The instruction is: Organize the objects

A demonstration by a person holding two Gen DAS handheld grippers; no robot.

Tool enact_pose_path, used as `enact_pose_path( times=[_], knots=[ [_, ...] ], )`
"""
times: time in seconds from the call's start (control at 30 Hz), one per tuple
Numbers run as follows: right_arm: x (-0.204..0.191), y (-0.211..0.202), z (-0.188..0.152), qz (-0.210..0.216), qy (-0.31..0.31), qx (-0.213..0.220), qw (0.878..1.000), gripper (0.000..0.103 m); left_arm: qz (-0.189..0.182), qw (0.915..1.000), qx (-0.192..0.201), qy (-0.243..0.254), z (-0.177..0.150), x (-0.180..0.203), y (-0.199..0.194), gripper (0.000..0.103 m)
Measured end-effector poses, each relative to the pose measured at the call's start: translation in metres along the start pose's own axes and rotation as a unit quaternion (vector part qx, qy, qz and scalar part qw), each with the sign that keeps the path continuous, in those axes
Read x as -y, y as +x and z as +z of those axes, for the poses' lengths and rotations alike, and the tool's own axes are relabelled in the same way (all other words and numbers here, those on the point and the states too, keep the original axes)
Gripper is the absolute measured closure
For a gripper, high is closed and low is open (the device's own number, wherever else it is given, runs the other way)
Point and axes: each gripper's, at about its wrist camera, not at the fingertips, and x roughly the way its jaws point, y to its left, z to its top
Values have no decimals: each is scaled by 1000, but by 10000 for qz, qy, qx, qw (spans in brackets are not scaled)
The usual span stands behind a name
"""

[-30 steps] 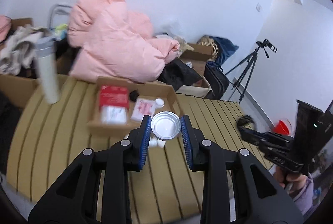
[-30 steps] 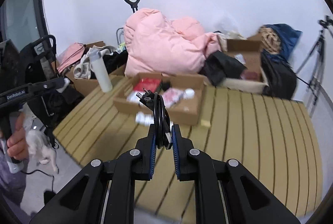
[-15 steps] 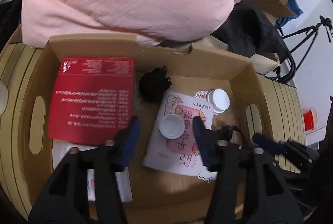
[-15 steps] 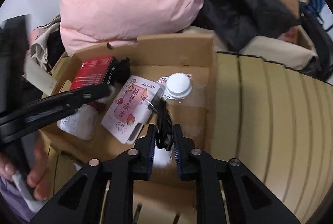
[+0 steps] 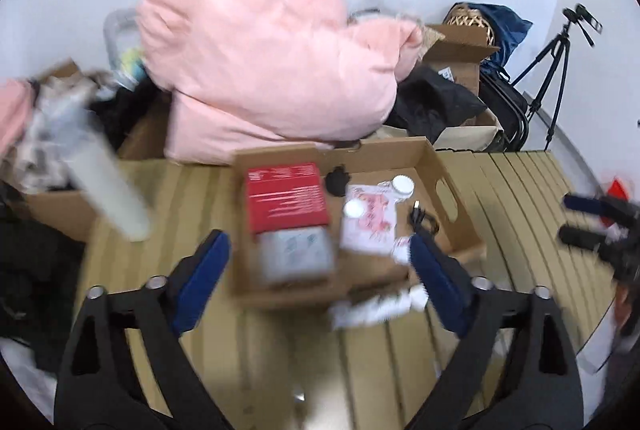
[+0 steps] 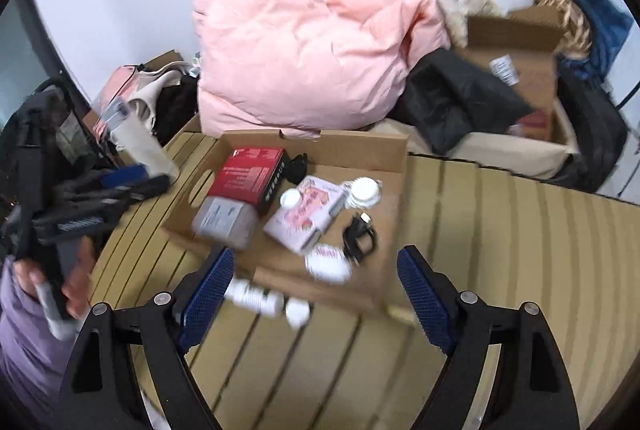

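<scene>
An open cardboard box (image 5: 440,182) (image 6: 360,146) sits on the slatted wooden table. In it lie a red box (image 5: 284,196) (image 6: 248,174), a pink card (image 5: 370,226) (image 6: 304,218) with a white cap (image 5: 353,208) (image 6: 291,197) on it, a white jar (image 5: 402,186) (image 6: 364,190) and a coiled black cable (image 5: 422,220) (image 6: 360,234). My left gripper (image 5: 316,250) hangs before the box, jaws opening wide, nothing between them. My right gripper (image 6: 316,262) is likewise opening and empty. A white bottle (image 5: 376,306) (image 6: 260,300) lies on the table in front of the box.
A big pink padded coat (image 5: 272,62) is piled behind the box, with black clothing and more cardboard boxes (image 6: 516,70) to the right. A tall white flask (image 5: 108,190) stands at the left. A tripod (image 5: 556,58) stands by the right wall.
Both grippers have opened and pulled back from the box. The white cap left the left jaws and lies on the pink card. The black cable left the right jaws and lies in the box.
</scene>
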Motion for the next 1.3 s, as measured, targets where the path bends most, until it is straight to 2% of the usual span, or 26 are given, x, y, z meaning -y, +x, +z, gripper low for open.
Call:
enact_pose_path(
  times=[0.2, 0.4, 0.57, 0.63, 0.83, 1.07, 1.17, 1.3],
  knots=[
    [-10, -117, -58, -149, -128, 487, 9986, 16, 235, 9990, 347, -146, -59, -18, -128, 0],
    [-38, -191, -128, -419, -539, 622, 9957, 16, 745, 9931, 885, -208, -125, -39, -232, 0],
    [-68, -231, -184, 47, -794, 729, 9942, 16, 942, 9875, 1222, -330, -168, -40, -279, 0],
    [-77, -235, -206, 301, -893, 735, 9928, 16, 945, 9874, 1235, -281, -182, -36, -284, 0],
    [-96, -234, -256, 212, -808, 701, 9940, 16, 710, 9908, 1146, -71, -210, -18, -296, 0],
    [-90, -258, -268, 12, -537, 1159, 9918, 16, 562, 9893, 1341, -87, -217, -13, -309, 0],
    [-84, -244, -271, -25, -374, 1018, 9941, 16, 454, 9904, 1282, -228, -216, -12, -296, 0],
    [-78, -219, -272, -87, -244, 904, 9956, 17, 257, 9956, 881, -184, -213, -4, -252, 0]
  ],
)
